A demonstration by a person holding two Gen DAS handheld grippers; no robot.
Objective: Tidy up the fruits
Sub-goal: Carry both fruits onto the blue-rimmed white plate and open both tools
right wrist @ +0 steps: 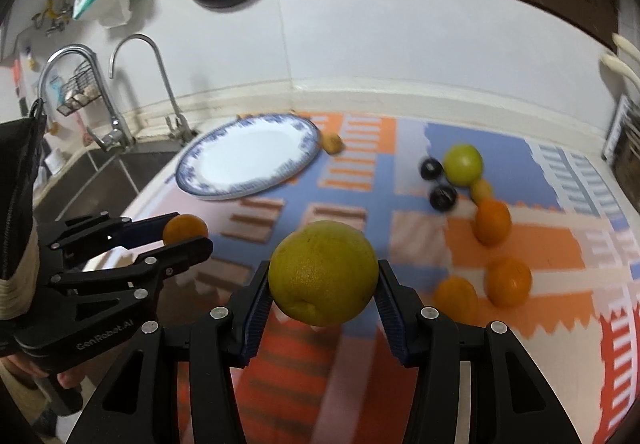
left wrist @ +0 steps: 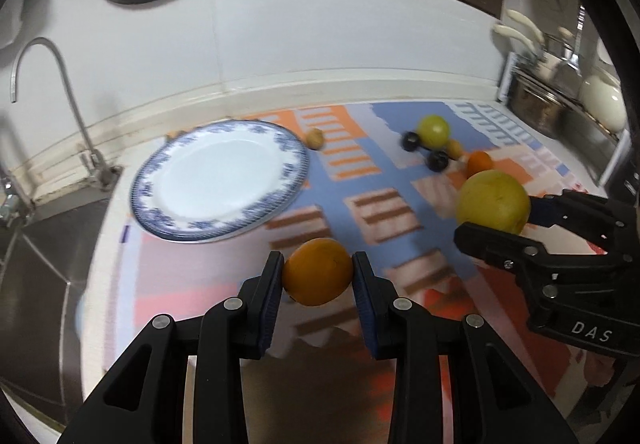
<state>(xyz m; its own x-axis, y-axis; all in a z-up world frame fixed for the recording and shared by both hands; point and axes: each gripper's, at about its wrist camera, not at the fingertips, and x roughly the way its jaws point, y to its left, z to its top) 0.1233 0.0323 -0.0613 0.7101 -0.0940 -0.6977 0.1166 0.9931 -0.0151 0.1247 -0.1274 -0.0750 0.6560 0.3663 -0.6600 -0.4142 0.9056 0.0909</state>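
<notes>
**Two fruits held above the patterned mat**

We see our left tool (left wrist: pixel 318 272) clamped on a small orange (left wrist: pixel 318 271), its blue pads pressing the fruit from both sides, clear of the bench (left wrist: pixel 120 204). Our right tool (right wrist: pixel 323 280) grips a larger yellow-green citrus (right wrist: pixel 323 273) the same way, also lifted off the surface. In the left wrist view the right tool sits off to the right with its fruit.

The blue-rimmed plate (left wrist: pixel 298 160) lies empty at the far left of the colourful mat (left wrist: pixel 360 164), near the sink (right wrist: pixel 100 180) and its taps. A small brownish fruit (right wrist: pixel 333 143) rests just beside the plate's rim. Further right lie a green round fruit (right wrist: pixel 463 165), two dark plums (right wrist: pixel 443 197) touching it or nearly so, a small yellow fruit (right wrist: pixel 481 189), and three more oranges (right wrist: pixel 508 282) grouped near the mat's right side.
</notes>
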